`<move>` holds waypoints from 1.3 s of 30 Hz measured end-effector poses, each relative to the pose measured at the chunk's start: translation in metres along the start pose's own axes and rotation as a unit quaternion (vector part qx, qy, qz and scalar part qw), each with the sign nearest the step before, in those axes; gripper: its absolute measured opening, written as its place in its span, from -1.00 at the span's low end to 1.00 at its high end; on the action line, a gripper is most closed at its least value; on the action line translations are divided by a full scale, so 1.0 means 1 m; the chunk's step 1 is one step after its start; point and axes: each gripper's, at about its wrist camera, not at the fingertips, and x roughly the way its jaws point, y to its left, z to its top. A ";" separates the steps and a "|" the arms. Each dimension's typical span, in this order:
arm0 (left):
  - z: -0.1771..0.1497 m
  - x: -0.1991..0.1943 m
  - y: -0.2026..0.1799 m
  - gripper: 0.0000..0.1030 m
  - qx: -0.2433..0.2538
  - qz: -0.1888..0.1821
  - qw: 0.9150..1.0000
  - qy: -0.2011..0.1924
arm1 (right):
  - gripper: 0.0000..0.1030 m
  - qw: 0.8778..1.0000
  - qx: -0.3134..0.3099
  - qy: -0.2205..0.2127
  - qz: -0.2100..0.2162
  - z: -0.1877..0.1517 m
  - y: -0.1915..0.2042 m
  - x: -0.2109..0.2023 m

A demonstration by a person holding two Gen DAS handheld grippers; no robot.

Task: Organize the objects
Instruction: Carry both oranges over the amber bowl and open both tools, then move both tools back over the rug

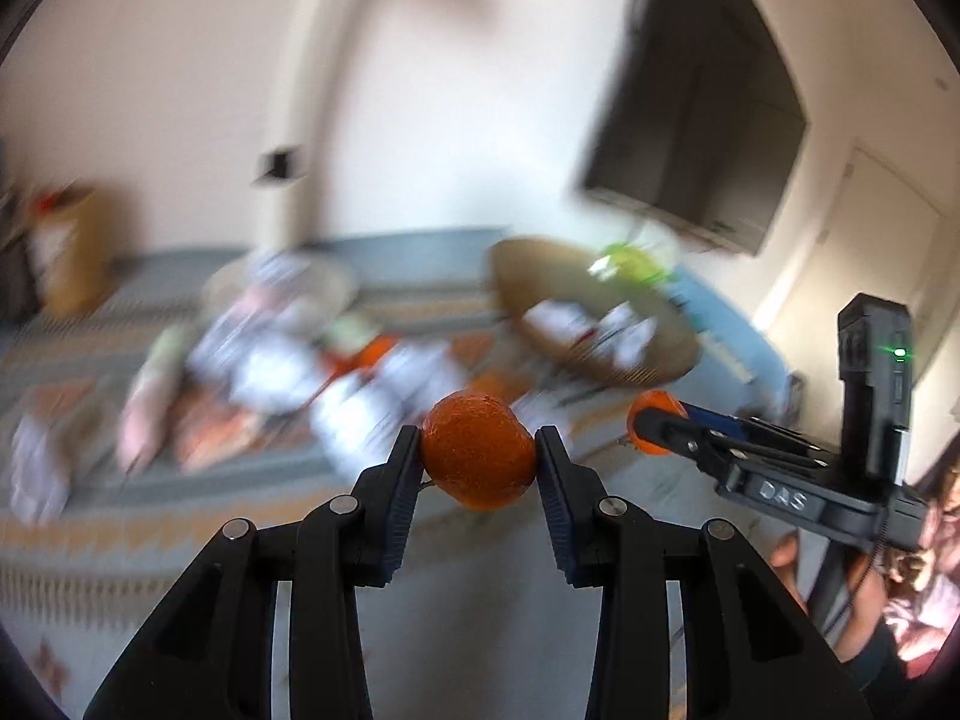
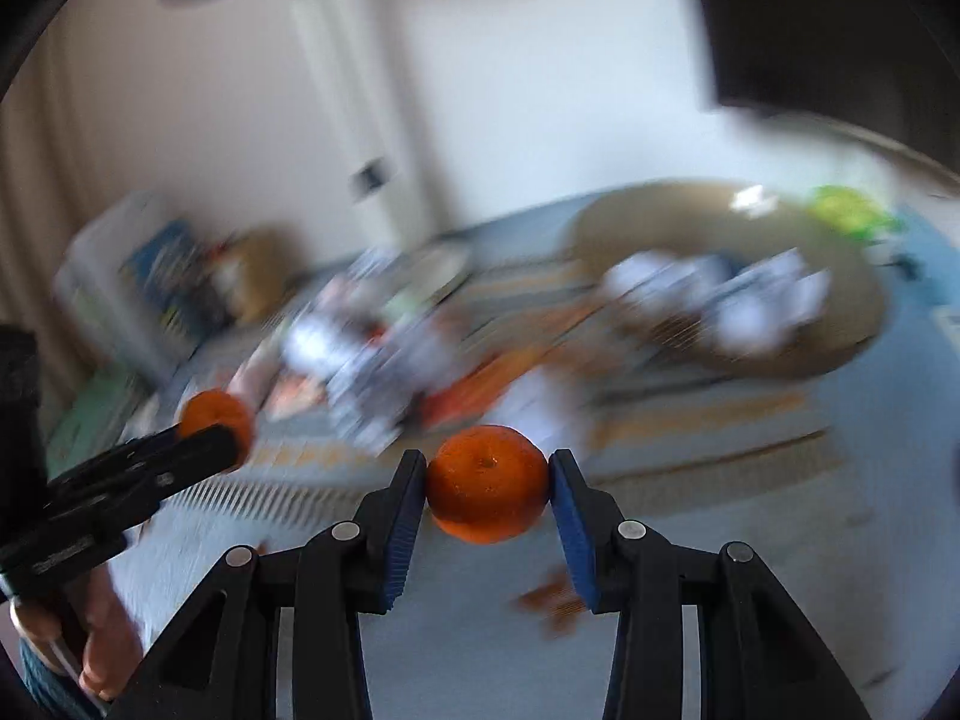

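Both grippers were found loaded. The left gripper was clenched on an orange fruit, its pads pressing the fruit's two sides; the right gripper grasped a second orange fruit in the same manner, stem dimple facing the camera. Each fruit sat at the fingertips, clear of the surface below. From the left wrist view the right gripper stood off to the right and slightly ahead; from the right wrist view the left one stood off to the left.

Step in hand, by judgement: carrying both fruits toward a place of deposit. A shallow round basket lay ahead and to the right of both grippers, already holding pale items — a likely destination, though not certain. The next move would call for bringing each gripper over the chosen container before releasing, one at a time.

The surface was a patterned rug strewn with blurred packets, too smeared to identify. A dark screen hung on the pale wall.
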 end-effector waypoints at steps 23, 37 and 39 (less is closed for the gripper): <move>0.036 0.026 -0.023 0.51 -0.021 -0.036 0.999 -0.019 | 0.30 0.996 0.046 -0.020 -0.077 0.075 -0.082 -0.020; -0.096 -0.053 0.115 0.92 -0.106 0.198 0.974 -0.031 | 0.65 0.996 -0.081 0.001 -0.046 -0.048 0.069 0.036; -0.102 -0.061 0.130 0.92 -0.133 0.194 0.971 -0.042 | 0.65 0.995 -0.089 0.010 -0.053 -0.051 0.070 0.043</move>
